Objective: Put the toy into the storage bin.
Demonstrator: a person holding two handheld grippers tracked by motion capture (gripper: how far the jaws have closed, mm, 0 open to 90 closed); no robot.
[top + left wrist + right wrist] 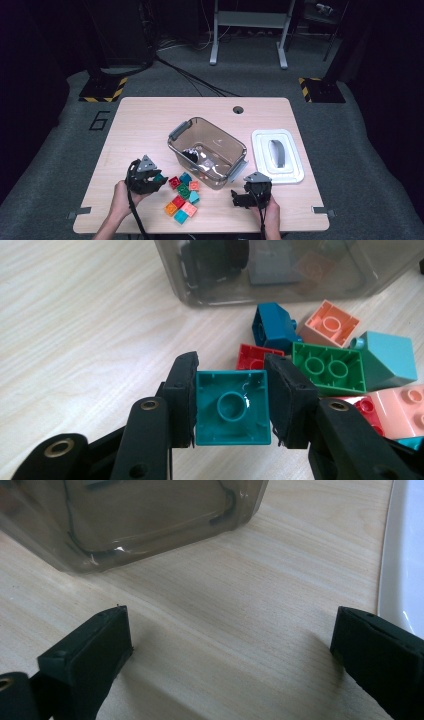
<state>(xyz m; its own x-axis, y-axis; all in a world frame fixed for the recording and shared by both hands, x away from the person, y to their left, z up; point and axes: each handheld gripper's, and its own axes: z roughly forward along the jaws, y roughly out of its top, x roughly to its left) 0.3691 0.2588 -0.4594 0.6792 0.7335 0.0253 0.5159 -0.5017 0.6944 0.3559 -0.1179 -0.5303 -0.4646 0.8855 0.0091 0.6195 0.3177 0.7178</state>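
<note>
Teal brick (231,407) clamped between left tongs (231,395).

A single black number "6" (98,120) is showing on the grey floor (60,135), just off the table's (150,115) far left corner. No other writing is showing clearly enough to read.

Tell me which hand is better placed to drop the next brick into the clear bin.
Left. The left gripper is already shut on the teal brick, beside the clear bin. The right gripper is open over bare table, with nothing between its fingers.
</note>
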